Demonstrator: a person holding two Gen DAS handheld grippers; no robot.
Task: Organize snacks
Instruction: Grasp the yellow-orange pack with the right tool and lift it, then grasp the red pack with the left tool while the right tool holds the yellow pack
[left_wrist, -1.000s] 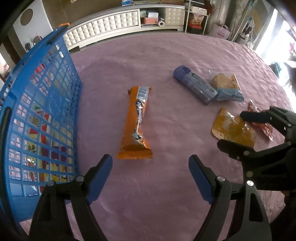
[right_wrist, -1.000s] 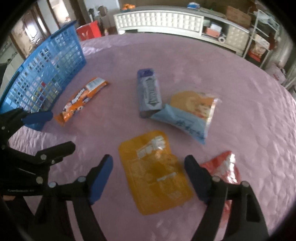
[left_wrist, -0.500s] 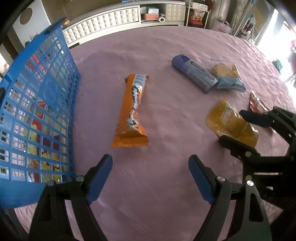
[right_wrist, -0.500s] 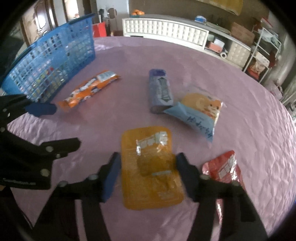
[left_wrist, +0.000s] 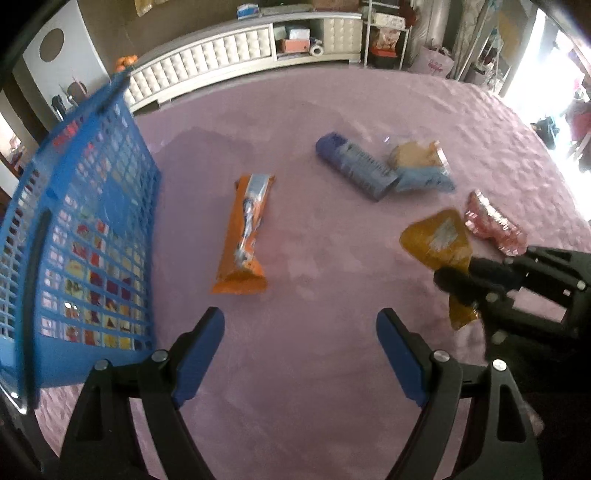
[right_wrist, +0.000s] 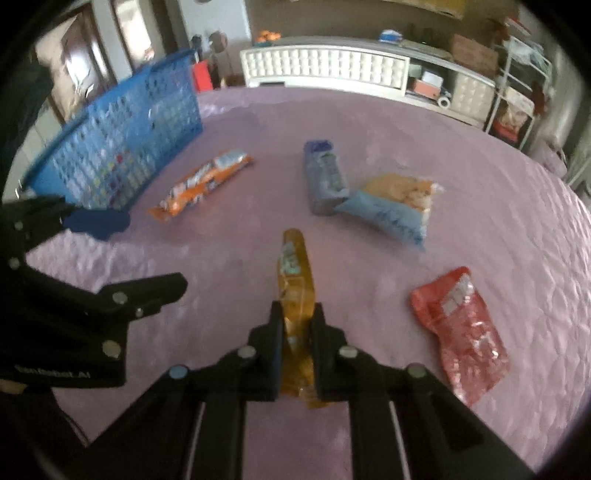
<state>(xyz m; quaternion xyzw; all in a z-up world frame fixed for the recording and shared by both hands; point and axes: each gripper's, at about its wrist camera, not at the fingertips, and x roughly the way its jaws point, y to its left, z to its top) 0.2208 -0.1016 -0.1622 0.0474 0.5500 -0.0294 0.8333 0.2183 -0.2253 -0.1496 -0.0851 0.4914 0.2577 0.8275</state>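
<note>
Blue basket (left_wrist: 92, 236) cut off at left edge, its contents blurred behind mesh, snack-wrapper print unreadable, yellow packet (right_wrist: 295, 291) partly hidden by jaws

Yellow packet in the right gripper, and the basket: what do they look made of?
Yellow packet: thin translucent plastic film, glossy; it folds edge-up between the pads of the right gripper. Basket: rigid blue moulded plastic, judging by its open lattice wall; colourful packets show through.

A purple quilted cover (left_wrist: 332, 92) is being lit by bright daylight from a window (left_wrist: 546, 48). A white tufted cabinet (right_wrist: 325, 68) is being backed by a dark wall, beside a wire shelf (right_wrist: 517, 96).
</note>
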